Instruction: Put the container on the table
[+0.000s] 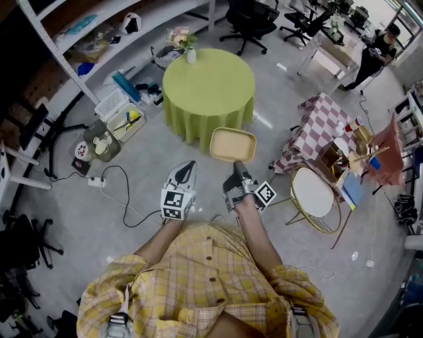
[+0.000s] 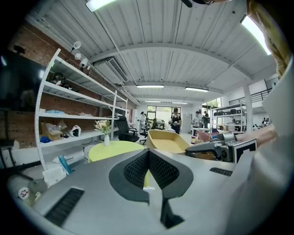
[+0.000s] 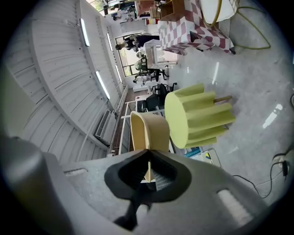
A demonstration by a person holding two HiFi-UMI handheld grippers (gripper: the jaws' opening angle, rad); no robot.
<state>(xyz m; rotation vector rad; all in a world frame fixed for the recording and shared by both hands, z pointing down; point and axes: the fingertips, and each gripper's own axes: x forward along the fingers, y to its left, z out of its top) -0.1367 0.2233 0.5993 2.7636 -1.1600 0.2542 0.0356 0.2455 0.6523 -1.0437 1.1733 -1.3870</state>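
Note:
In the head view a shallow yellow container (image 1: 232, 145) hangs above the floor, just in front of the round table with a green cloth (image 1: 208, 86). My right gripper (image 1: 236, 166) is shut on its near rim. The right gripper view shows that thin rim pinched between the pads, with the container (image 3: 149, 131) beyond them and the table (image 3: 195, 117) past it. My left gripper (image 1: 187, 169) is beside it on the left, shut and empty. Its own view shows the closed jaws, the container (image 2: 166, 140) and the table (image 2: 112, 149) ahead. A small vase of flowers (image 1: 190, 53) stands on the table's far edge.
A checkered-cloth table (image 1: 317, 129) and a wire chair with a white seat (image 1: 312, 191) stand to the right. Storage bins (image 1: 115, 125) and a cable (image 1: 122, 191) lie on the floor to the left, below white shelving (image 1: 99, 33). Office chairs (image 1: 251, 20) stand beyond the table.

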